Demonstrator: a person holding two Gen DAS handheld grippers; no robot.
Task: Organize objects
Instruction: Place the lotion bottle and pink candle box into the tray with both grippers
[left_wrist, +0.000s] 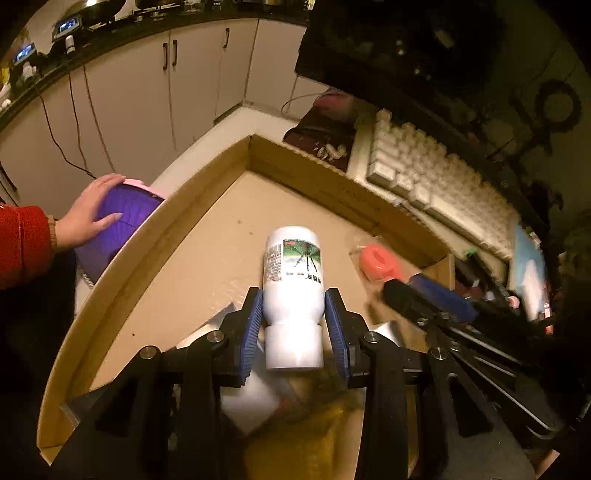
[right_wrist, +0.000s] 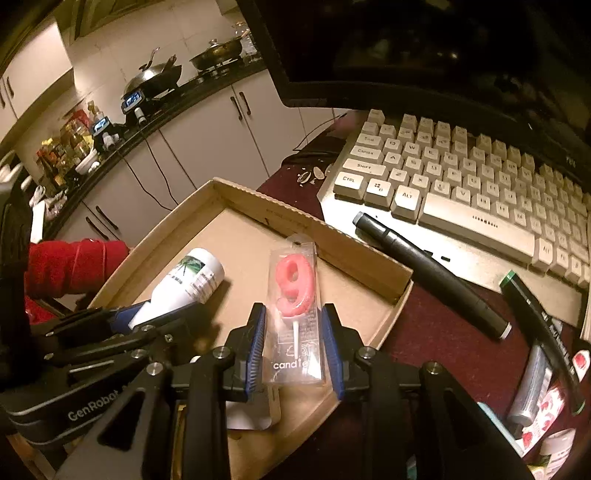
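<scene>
A white bottle (left_wrist: 293, 280) with a printed label lies between the blue pads of my left gripper (left_wrist: 293, 295), which is shut on its lower body near the cap. It is just above the floor of a shallow cardboard box (left_wrist: 207, 173). My right gripper (right_wrist: 293, 308) is shut on a clear pack holding a pink number-nine candle (right_wrist: 293, 284), low over the same box (right_wrist: 369, 258). In the right wrist view the left gripper (right_wrist: 140, 317) and its bottle (right_wrist: 192, 280) are close on the left. In the left wrist view the right gripper (left_wrist: 399, 284) and the candle pack (left_wrist: 378, 262) are to the right.
A person's hand (left_wrist: 88, 214) in a red sleeve rests on a purple bowl (left_wrist: 118, 229) outside the box's left wall. A white keyboard (right_wrist: 461, 184), a dark monitor (right_wrist: 406, 48) and two black markers (right_wrist: 428, 273) are right of the box. White packets (left_wrist: 243, 398) lie at the box's near end.
</scene>
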